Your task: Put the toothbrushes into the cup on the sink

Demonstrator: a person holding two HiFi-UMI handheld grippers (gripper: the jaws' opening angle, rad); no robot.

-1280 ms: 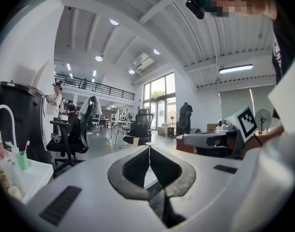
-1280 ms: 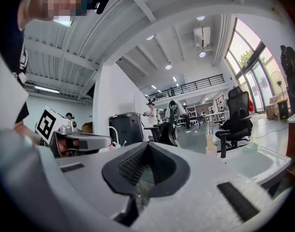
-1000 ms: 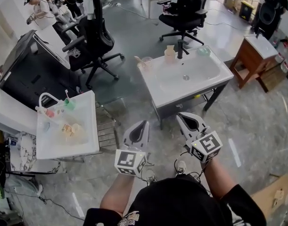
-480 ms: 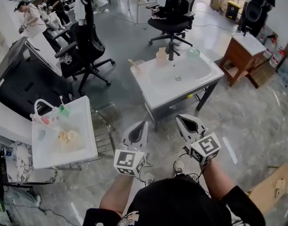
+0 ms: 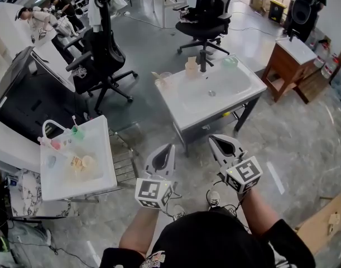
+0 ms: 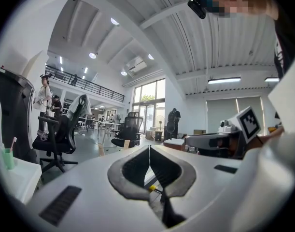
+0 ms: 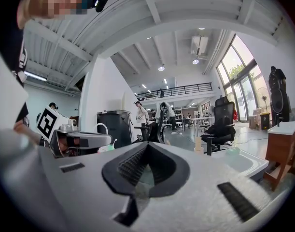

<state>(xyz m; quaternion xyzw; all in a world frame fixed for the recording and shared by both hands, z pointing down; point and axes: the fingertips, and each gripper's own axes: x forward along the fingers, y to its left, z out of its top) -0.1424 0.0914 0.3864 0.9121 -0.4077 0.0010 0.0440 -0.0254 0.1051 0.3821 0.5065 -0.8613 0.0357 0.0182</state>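
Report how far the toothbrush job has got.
Done: nothing visible. In hand: nothing; the left claw and right claw are both shut and empty, short of the sink. Left: everything; the toothbrushes, not clearly made out from here, must go into the cup at its far edge.

No readable text, brand, number or label anywhere. Only signs: black-and-white square code patterns on the left cube (image 5: 154,191) of the left tool (image 5: 170,147) and the right cube (image 5: 244,175) of the right tool (image 5: 211,138), no letters or digits in them. Print on the shirt (image 5: 153,258) hem is too small to read.
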